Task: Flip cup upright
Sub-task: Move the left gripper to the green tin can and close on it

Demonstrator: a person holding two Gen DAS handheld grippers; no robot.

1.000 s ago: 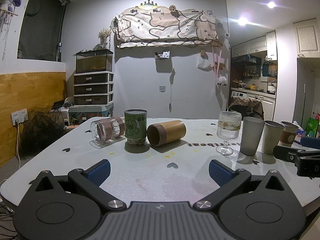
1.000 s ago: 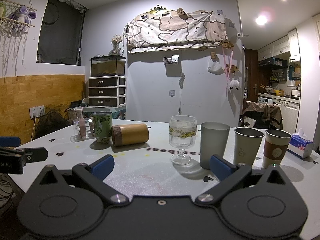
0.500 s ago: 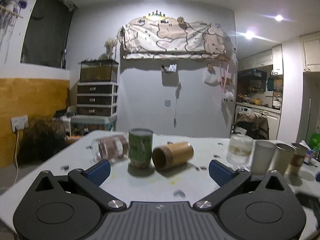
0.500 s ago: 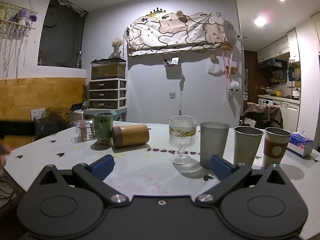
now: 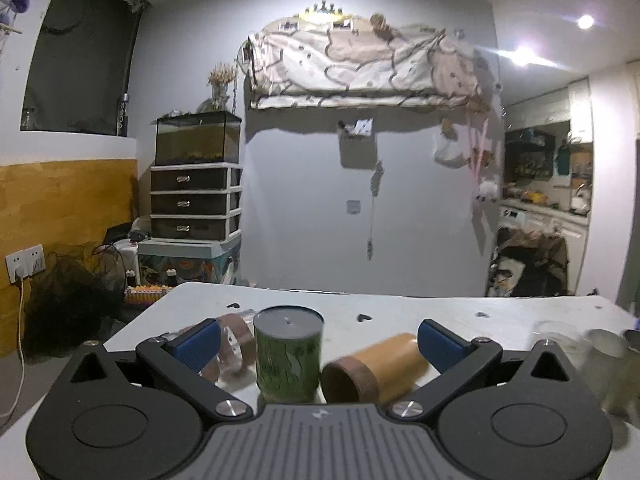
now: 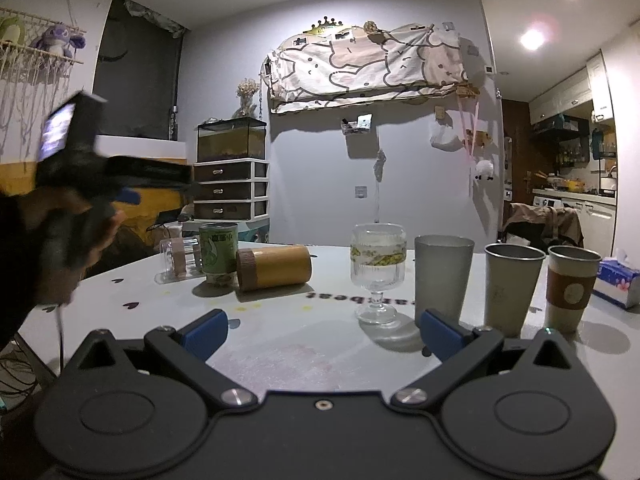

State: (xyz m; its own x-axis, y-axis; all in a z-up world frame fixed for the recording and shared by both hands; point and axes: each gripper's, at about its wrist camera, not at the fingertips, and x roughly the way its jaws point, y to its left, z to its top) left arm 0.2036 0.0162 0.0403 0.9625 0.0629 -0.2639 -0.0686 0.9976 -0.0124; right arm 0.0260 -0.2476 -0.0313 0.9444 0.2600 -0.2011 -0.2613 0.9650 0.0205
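Hovering low over the table (image 5: 400, 308), the left gripper (image 5: 318, 340) points level at three cups, jaws spread wide and holding nothing. Between its fingers stand a green cup (image 5: 289, 354) mouth down, a bamboo cup (image 5: 374, 368) on its side at about 4 o'clock from it with its opening toward the camera, and a clear glass (image 5: 232, 346) lying at 9 o'clock. The right gripper (image 6: 322, 330) sits level nearer the table edge, jaws also open and empty, facing a stemmed glass (image 6: 378, 268) and three upright tumblers (image 6: 442, 280) toward 2 o'clock.
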